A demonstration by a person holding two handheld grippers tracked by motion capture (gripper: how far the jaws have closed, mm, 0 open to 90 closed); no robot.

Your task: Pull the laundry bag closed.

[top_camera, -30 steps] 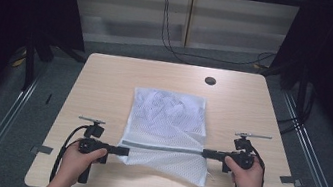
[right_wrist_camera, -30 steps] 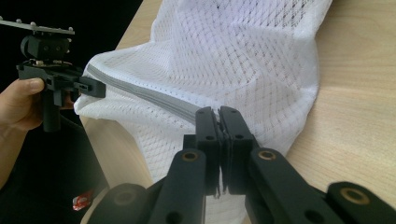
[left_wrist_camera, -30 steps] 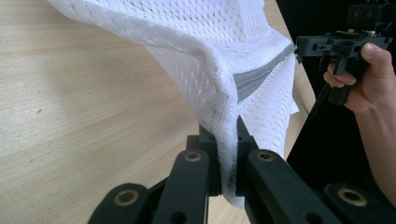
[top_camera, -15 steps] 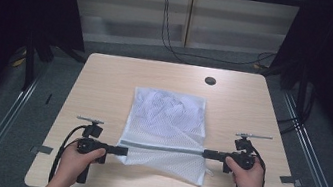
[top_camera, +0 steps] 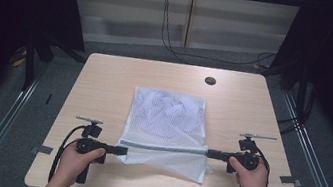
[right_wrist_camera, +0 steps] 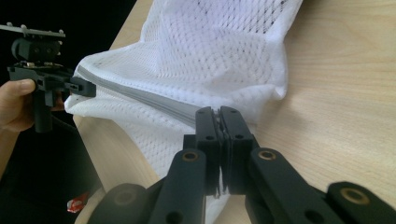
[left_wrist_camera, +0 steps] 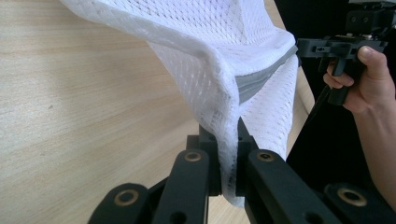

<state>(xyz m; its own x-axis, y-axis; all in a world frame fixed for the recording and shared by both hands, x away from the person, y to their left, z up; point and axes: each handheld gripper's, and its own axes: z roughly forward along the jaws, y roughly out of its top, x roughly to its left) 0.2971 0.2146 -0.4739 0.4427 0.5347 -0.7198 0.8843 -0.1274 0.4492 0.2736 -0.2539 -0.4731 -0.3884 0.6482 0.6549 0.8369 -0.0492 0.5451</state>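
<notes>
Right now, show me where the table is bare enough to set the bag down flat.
Bare wood lies left and right of the mesh bag, and beyond it up to the round hole. The near edge is crowded: both grippers, left and right, stretch the bag's hem there.

The mesh bag (top_camera: 168, 126) is white with a small diamond-net weave all over, plus a plain grey band (left_wrist_camera: 261, 77) running along its near part. Both the left gripper (top_camera: 121, 150) and right gripper (top_camera: 210, 154) are black, with brassy rivets on the jaws. The table (top_camera: 105, 84) is pale wood grain with a dark round spot (top_camera: 210, 81) at the far right.
</notes>
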